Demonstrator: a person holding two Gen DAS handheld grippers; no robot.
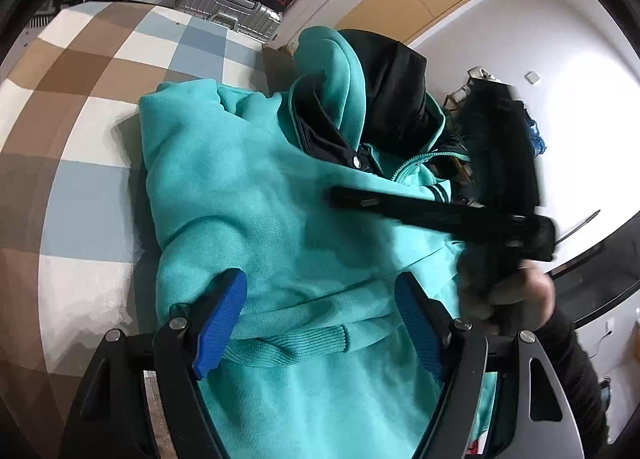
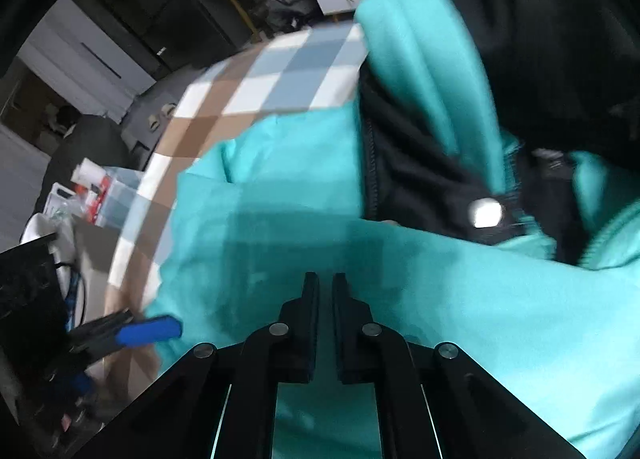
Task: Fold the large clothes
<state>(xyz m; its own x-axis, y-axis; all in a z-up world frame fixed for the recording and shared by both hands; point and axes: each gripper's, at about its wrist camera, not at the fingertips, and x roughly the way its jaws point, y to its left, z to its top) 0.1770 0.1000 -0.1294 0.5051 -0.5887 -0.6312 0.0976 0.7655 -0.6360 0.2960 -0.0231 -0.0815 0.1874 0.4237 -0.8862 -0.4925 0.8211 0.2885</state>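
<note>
While the teal hooded jacket lies bunched across the checked bed, hood toward the far edge, we hold the left tongs wide over its ribbed cuff, nearer the sleeve. Our right tongs are nearly closed, empty, above the jacket's body.

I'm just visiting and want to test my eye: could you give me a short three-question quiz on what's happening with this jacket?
1. True or false: the teal jacket lies on a checked cover.
2. Which gripper has its jaws wide apart: the left gripper or the right gripper?
3. What colour is the lining of the jacket's hood?

Key:
1. True.
2. The left gripper; the right one is shut, with no cloth seen between its fingers.
3. Black.
</note>
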